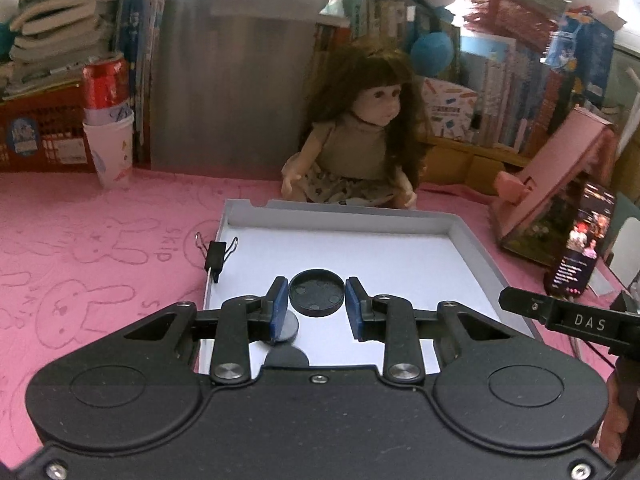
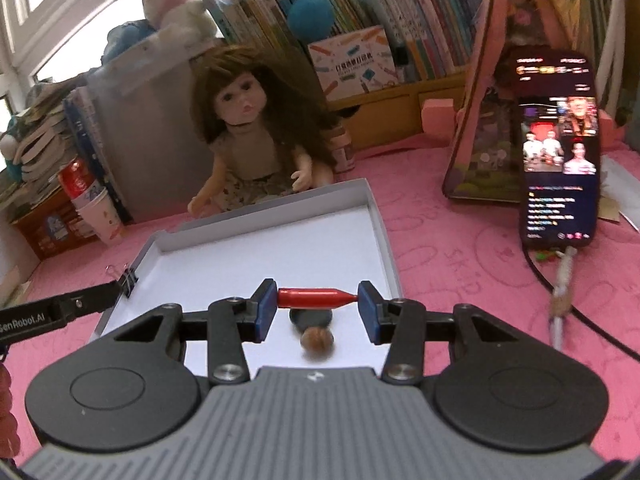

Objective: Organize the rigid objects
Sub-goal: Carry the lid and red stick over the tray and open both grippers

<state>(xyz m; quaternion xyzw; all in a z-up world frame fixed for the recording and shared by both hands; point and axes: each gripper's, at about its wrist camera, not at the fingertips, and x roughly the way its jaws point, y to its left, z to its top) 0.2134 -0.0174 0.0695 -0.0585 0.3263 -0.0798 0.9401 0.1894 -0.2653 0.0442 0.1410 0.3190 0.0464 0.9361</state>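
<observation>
My right tongs [image 2: 317, 309] pinch the red bullet-shaped piece [image 2: 316, 297] end to end over the white tray [image 2: 384, 228] (a slippery hold), so it could pop out, while my left tongs [image 1: 316, 307] stand narrow and empty near the black lid [image 1: 317, 291].

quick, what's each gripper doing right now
left gripper: fingers apart, nothing gripped; black round lid lies in the tray beyond it.
right gripper: closed on a red bullet-shaped piece, held end to end.
</observation>
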